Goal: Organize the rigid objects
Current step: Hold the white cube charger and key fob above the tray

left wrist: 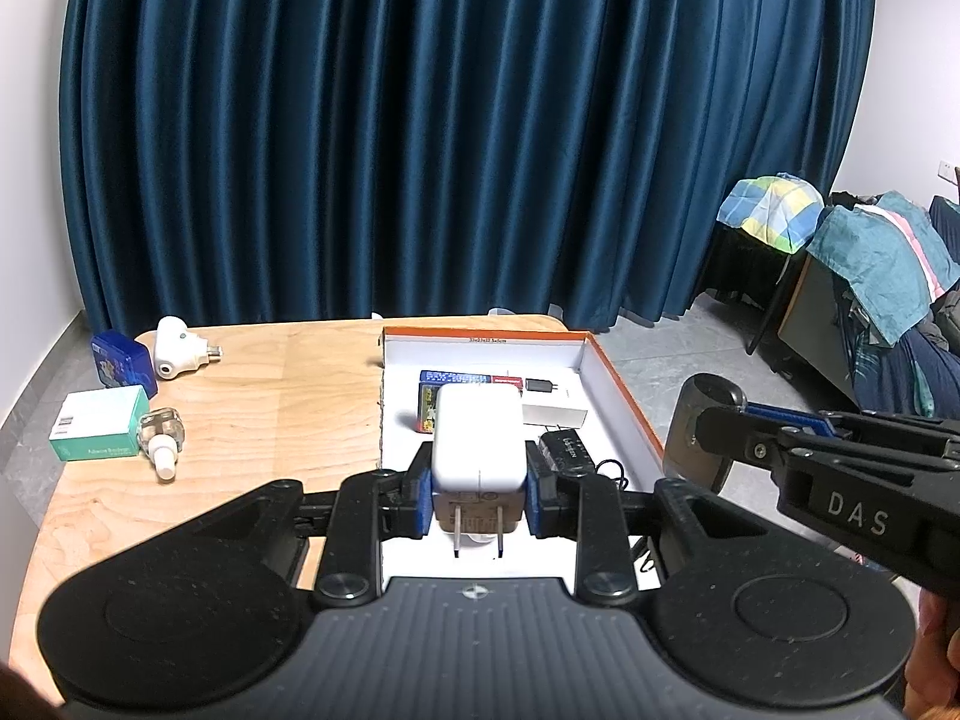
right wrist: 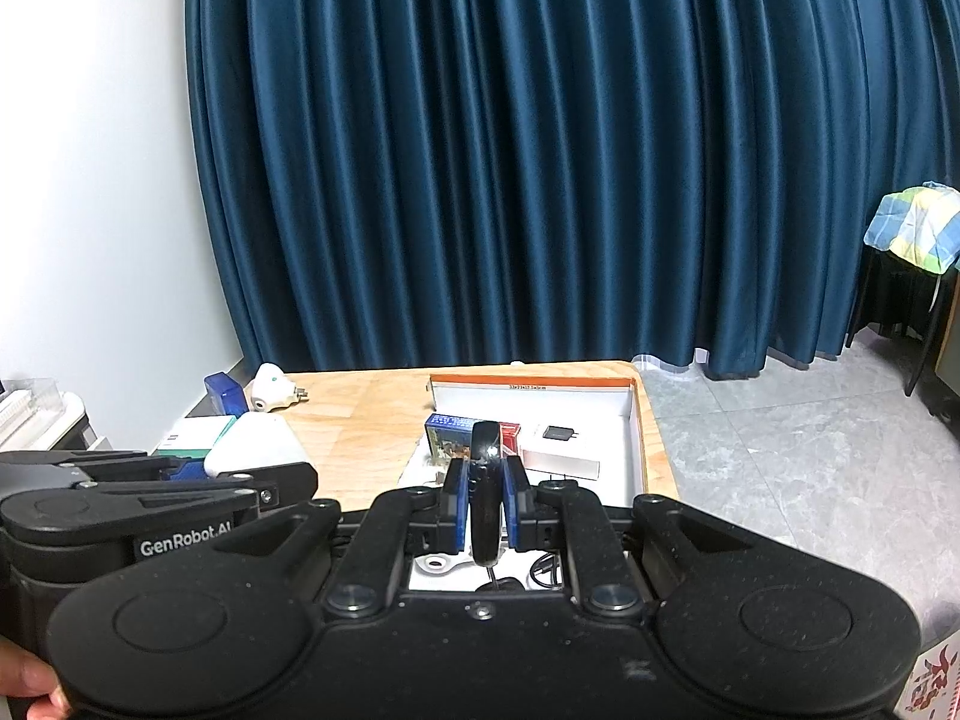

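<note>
Nearest you in the left wrist view is your left gripper (left wrist: 479, 495), tipped down toward the table, its blue pads clamped on the white power adapter (left wrist: 478, 443). The adapter's two prongs point back at the camera, and its body hides part of the blue carton (left wrist: 433, 401) lying just beyond in the white tray (left wrist: 600, 372). To the right of the pads a small black item (left wrist: 567, 449) with a thin cable sits in the tray; its label is too small to read. Far left of the claw, on the wooden table (left wrist: 288, 408), lie a teal box (left wrist: 99, 423), a clear bottle (left wrist: 161, 435), a blue tin (left wrist: 123, 363) and a white plug-in device (left wrist: 177, 345). Your right gripper (left wrist: 708, 426) reaches in from the right, holding a dark flat object (left wrist: 690, 438).

In the right wrist view, your right gripper (right wrist: 485, 501) is closed on that dark object (right wrist: 485, 480), seen edge-on, so its shape stays unclear. It hangs over the tray (right wrist: 636, 420). Your left gripper (right wrist: 240, 468) enters at the left, and fingers (right wrist: 30, 684) are cut off at the corner.
</note>
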Demonstrator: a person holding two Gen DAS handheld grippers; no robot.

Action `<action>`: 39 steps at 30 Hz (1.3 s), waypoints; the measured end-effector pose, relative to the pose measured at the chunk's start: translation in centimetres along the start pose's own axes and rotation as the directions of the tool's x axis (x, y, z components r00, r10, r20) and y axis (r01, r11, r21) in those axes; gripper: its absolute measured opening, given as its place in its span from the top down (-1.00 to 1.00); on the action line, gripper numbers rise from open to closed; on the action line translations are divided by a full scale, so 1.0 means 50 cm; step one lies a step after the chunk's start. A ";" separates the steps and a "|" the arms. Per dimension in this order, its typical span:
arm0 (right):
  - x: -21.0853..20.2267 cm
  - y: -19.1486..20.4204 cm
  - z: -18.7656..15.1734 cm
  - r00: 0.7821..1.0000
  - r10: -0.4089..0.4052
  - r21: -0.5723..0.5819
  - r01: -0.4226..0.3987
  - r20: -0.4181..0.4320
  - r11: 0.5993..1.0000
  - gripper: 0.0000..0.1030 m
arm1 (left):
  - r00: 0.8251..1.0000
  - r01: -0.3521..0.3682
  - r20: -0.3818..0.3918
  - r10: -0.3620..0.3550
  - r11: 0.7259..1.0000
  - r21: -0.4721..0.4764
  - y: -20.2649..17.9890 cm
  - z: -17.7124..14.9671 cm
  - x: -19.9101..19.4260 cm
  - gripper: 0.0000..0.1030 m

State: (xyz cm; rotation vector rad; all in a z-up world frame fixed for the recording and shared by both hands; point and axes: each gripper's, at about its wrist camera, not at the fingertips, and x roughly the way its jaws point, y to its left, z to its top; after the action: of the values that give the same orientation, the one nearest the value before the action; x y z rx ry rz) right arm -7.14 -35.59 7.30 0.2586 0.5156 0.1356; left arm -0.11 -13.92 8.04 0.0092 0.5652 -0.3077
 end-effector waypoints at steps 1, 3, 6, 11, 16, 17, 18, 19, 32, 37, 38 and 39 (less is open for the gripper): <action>0.000 -0.001 0.000 1.000 0.000 0.000 0.000 0.000 1.000 0.72 | 1.000 -0.001 -0.001 0.001 1.000 -0.001 0.000 0.000 0.000 0.43; 0.000 0.000 0.000 1.000 0.000 0.000 0.000 0.001 1.000 0.72 | 1.000 -0.001 -0.001 0.001 1.000 -0.001 -0.001 -0.001 0.001 0.43; 0.000 0.000 0.000 1.000 0.000 0.000 0.000 0.000 1.000 0.72 | 1.000 -0.001 -0.002 0.001 1.000 0.000 -0.002 -0.001 0.002 0.43; 0.004 0.000 -0.003 1.000 -0.001 0.000 0.001 -0.005 1.000 0.72 | 1.000 -0.003 -0.004 0.003 1.000 0.001 -0.002 -0.001 0.004 0.43; 0.006 0.000 -0.004 1.000 -0.002 0.001 0.002 -0.007 1.000 0.72 | 1.000 -0.003 -0.004 0.003 1.000 0.004 -0.005 -0.002 0.004 0.43; 0.006 0.000 -0.005 1.000 -0.002 0.001 0.002 -0.008 1.000 0.72 | 1.000 -0.004 -0.004 0.004 1.000 0.005 -0.007 -0.001 0.004 0.43; 0.006 -0.001 -0.006 1.000 -0.004 0.002 0.004 -0.009 1.000 0.72 | 1.000 -0.005 -0.005 0.005 1.000 0.005 -0.007 -0.001 0.004 0.43; 0.007 -0.001 -0.006 1.000 -0.004 0.003 0.004 -0.010 1.000 0.72 | 1.000 -0.003 -0.006 0.003 1.000 0.004 -0.008 -0.001 0.004 0.43; 0.016 0.001 -0.005 1.000 -0.011 0.008 0.011 -0.014 1.000 0.72 | 1.000 -0.001 -0.003 0.001 1.000 0.014 -0.010 0.002 0.009 0.43; 0.021 0.001 -0.007 1.000 -0.012 0.009 0.012 -0.018 1.000 0.72 | 1.000 0.001 -0.007 -0.001 1.000 0.012 -0.007 0.002 0.010 0.43; 0.021 0.001 -0.007 1.000 -0.012 0.008 0.012 -0.019 1.000 0.72 | 1.000 0.001 -0.008 -0.001 1.000 0.012 -0.006 0.002 0.011 0.43; 0.021 0.002 -0.007 1.000 -0.012 0.008 0.012 -0.020 1.000 0.72 | 1.000 0.000 -0.008 0.000 1.000 0.012 -0.006 0.002 0.011 0.43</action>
State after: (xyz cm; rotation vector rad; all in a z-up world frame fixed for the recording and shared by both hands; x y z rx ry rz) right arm -6.41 -35.21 6.53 0.2626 0.5377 0.1241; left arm 0.30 -14.35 7.84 0.0220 0.5717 -0.3111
